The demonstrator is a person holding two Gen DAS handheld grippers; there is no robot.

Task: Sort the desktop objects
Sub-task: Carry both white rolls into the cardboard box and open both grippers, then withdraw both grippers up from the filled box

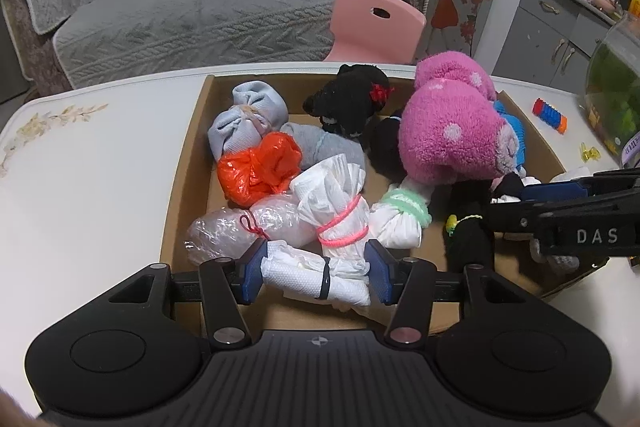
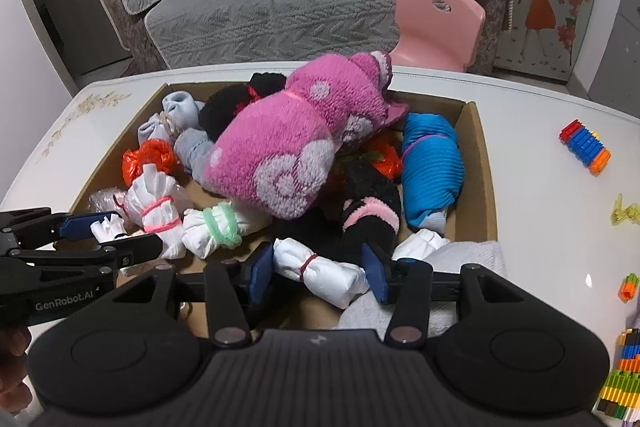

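A cardboard box [image 1: 188, 163] [image 2: 476, 163] on the white table holds several tied bundles and a big pink plush roll [image 1: 448, 135] [image 2: 288, 151]. My left gripper [image 1: 316, 277] [image 2: 110, 233] hangs over the box's near left corner. It is shut on a white paper bundle with a black band [image 1: 316, 277], and its blue pads press both ends. Over the near right part of the box, my right gripper [image 2: 318, 273] [image 1: 532, 203] has a white bundle with a red band [image 2: 320, 269] slanting between its pads, which touch the bundle's ends.
Inside the box lie an orange bag [image 1: 258, 169], a clear wrap [image 1: 240, 231], a pink-banded bundle [image 1: 340, 211], a green-banded one [image 1: 400, 219] and a blue roll [image 2: 430, 171]. Toy blocks [image 2: 586, 147] and a yellow clip [image 2: 626, 213] lie right of it. Fishbowl [image 1: 612, 99] far right; pink chair [image 1: 376, 27] behind.
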